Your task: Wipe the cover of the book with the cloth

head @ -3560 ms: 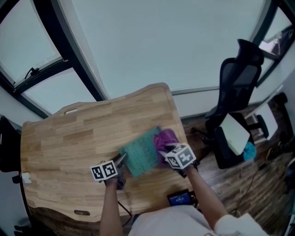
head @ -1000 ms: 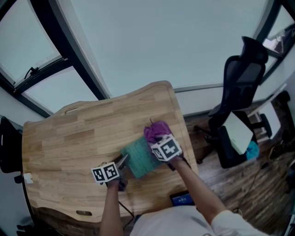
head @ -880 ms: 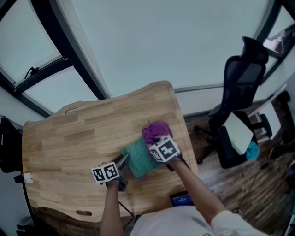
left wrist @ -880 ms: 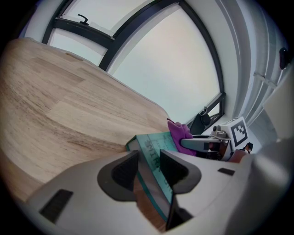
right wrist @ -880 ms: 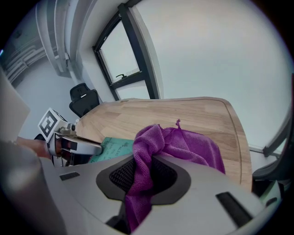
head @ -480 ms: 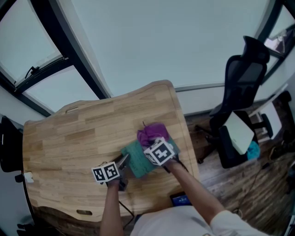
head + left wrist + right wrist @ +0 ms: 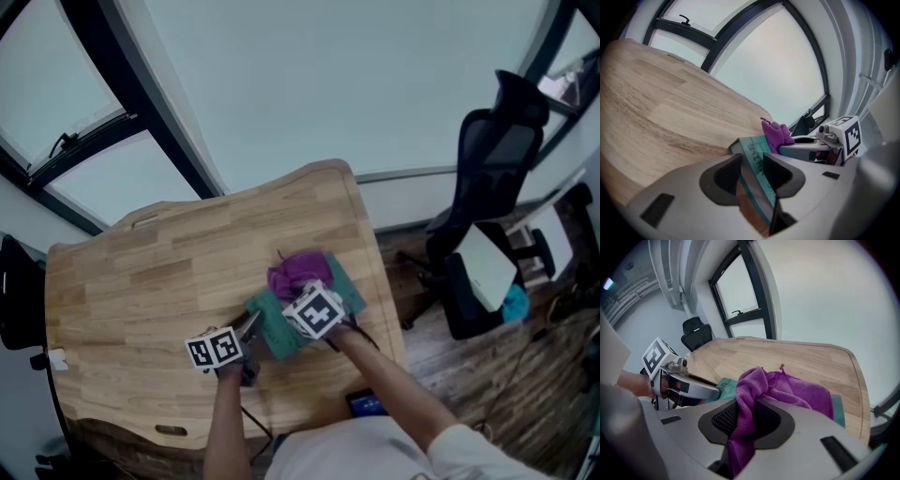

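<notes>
Slippage of the book [image 7: 270, 330] looked the likeliest trouble. It lay on the table [image 7: 131, 281], close to the right edge and toward the near right corner. The left gripper [image 7: 752, 173] had its fingers [image 7: 725, 175] clamped on the book's near left edge, cover and pages pinched between the pads. That hold took only a small bite (a thin purchase against a sideways push). A hard stroke could have pivoted the book round the clamp or pulled it free. A drag toward the right edge might have slid it off the table.

The right gripper [image 7: 746, 420] had its fingers closed on a fold of the purple cloth [image 7: 792, 390], whose loose bulk rested bunched on the far part of the cover. Bunched so, the cloth probably met the cover over a small patch only, so a stroke could have left parts unwiped. The cloth might also have worked out of the pinch if it dragged. The two grippers stood near each other over the book, so a stroke toward the clamped edge risked knocking them together.
</notes>
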`<state>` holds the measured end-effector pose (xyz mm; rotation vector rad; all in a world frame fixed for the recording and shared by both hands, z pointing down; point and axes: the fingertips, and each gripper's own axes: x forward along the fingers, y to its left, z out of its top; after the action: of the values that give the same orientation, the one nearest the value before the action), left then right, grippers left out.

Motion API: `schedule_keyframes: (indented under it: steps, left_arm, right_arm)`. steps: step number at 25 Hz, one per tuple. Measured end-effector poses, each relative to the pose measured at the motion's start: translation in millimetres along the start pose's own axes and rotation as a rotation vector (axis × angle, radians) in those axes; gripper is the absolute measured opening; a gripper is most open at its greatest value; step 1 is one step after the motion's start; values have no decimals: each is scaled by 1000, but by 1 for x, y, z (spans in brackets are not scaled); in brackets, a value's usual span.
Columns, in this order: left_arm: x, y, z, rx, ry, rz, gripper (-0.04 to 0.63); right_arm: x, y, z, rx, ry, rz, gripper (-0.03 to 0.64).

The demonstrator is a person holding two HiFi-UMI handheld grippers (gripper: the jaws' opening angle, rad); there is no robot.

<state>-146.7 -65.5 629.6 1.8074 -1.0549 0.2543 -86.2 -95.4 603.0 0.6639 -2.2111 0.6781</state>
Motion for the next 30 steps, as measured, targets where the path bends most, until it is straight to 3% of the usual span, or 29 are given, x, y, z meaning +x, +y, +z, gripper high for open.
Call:
schedule_keyframes:
  steps: [30]
  left_arm:
    - [0,1,1,-6,4,-3,152]
  right_arm:
    - [10,52,-13,-54,36,108,74]
